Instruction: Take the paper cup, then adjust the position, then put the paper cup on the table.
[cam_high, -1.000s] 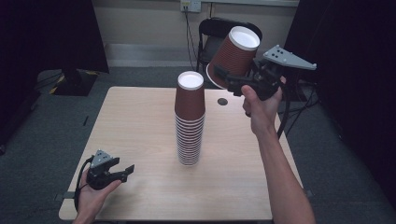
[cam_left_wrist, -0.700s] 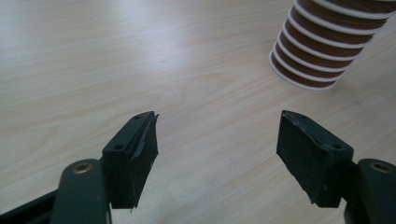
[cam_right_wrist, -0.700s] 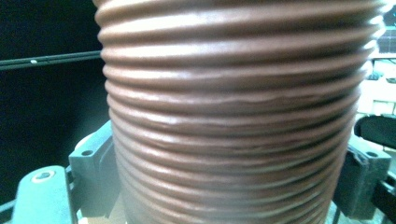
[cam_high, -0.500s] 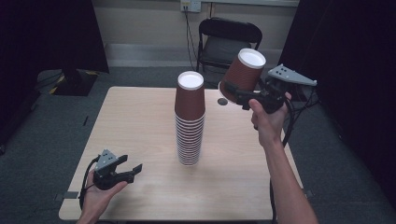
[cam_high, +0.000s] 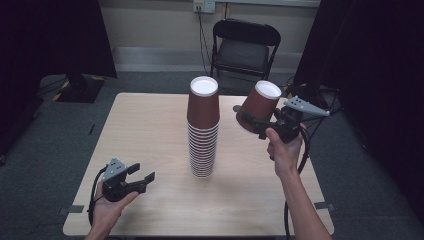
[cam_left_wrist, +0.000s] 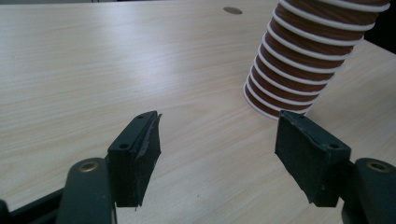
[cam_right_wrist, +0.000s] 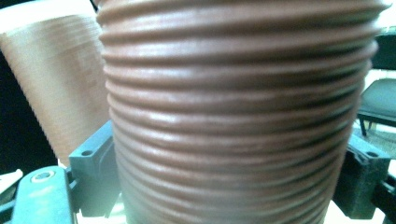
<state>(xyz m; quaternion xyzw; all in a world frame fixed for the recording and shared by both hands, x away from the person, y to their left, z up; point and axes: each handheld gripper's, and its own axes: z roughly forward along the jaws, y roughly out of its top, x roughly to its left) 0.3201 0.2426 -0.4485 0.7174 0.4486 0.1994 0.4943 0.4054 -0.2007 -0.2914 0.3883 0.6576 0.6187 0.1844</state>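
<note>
Cup stack (cam_high: 203, 127) blocks table (cam_high: 145, 130) centre; sides free.

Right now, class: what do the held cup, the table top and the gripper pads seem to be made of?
Held cup: probably paper, matte brown, ribbed wall, white base. Table top: wood-look, likely laminate; pale grain, smooth with a soft sheen. Pads of the left gripper: dark rubber or foam, dull, with ragged edges.

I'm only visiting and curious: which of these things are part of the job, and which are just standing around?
Part of the job:
- brown cup, clamped in the right gripper
- cup stack
- left gripper, open, nothing in it

Just standing around:
- folding chair
- wall socket
</note>
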